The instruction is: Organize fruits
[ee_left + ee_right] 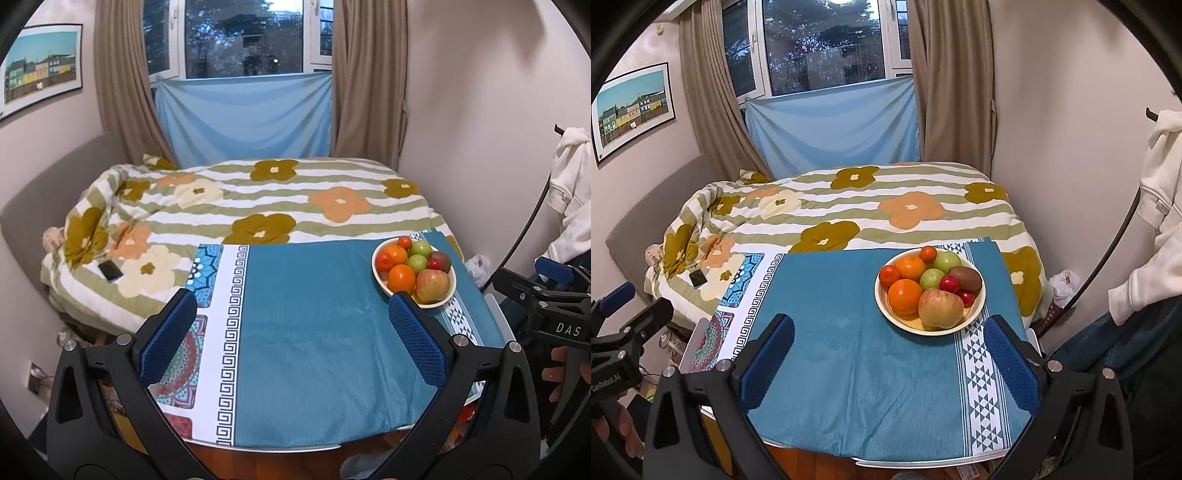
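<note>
A cream bowl of fruit (pixel 975 314) sits at the far right of the cloth-covered worktop (pixel 849 350); left gripper (pixel 293 338), marked "GenRobot.AI", and right gripper (pixel 890 363), marked "DAS", hover nearby, jaws apart, empty.

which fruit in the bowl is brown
The kiwi, at the right side of the bowl. It is the only brown, fuzzy-looking fruit; the rest are orange, green or red, and the apple in front is red-yellow.

The left gripper (pixel 293 334) and the right gripper (pixel 892 360) were both held level, side by side, with jaws spread wide and empty.
</note>
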`<state>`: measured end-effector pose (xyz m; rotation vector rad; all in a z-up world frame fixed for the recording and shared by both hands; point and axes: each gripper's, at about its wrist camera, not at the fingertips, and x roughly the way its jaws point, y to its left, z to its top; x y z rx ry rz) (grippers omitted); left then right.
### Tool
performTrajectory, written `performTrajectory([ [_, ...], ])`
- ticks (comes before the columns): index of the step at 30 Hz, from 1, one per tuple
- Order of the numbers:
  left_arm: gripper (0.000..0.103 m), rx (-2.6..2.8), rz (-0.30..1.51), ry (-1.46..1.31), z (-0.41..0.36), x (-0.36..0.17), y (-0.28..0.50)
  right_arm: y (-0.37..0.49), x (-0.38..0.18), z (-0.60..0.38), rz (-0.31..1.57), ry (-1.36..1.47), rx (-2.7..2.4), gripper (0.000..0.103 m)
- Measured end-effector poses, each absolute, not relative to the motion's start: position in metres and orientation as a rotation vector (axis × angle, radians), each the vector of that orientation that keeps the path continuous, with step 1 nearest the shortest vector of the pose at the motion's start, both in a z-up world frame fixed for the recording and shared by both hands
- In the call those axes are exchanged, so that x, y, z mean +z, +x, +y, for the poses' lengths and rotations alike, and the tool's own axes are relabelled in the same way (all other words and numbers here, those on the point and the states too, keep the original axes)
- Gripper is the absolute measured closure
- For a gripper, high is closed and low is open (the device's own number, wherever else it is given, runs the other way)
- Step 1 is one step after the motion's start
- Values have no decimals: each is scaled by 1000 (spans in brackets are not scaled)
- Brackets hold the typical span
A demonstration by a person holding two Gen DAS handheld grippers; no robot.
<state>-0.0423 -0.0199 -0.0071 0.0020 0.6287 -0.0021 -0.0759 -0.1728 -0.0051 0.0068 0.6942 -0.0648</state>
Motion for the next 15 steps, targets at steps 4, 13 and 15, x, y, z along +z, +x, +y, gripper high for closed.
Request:
performTrajectory([
  [4, 0, -7, 628, 1, -19, -6, -38, -72, -5, -175, 693, 7, -68, 1],
  [13, 0, -9, 628, 3, -20, -6, -32, -65, -4, -177, 695, 7, -74, 1],
  [15, 0, -11, 628, 0, -19, -6, -30, -64, -3, -178, 694, 6, -75, 1],
])
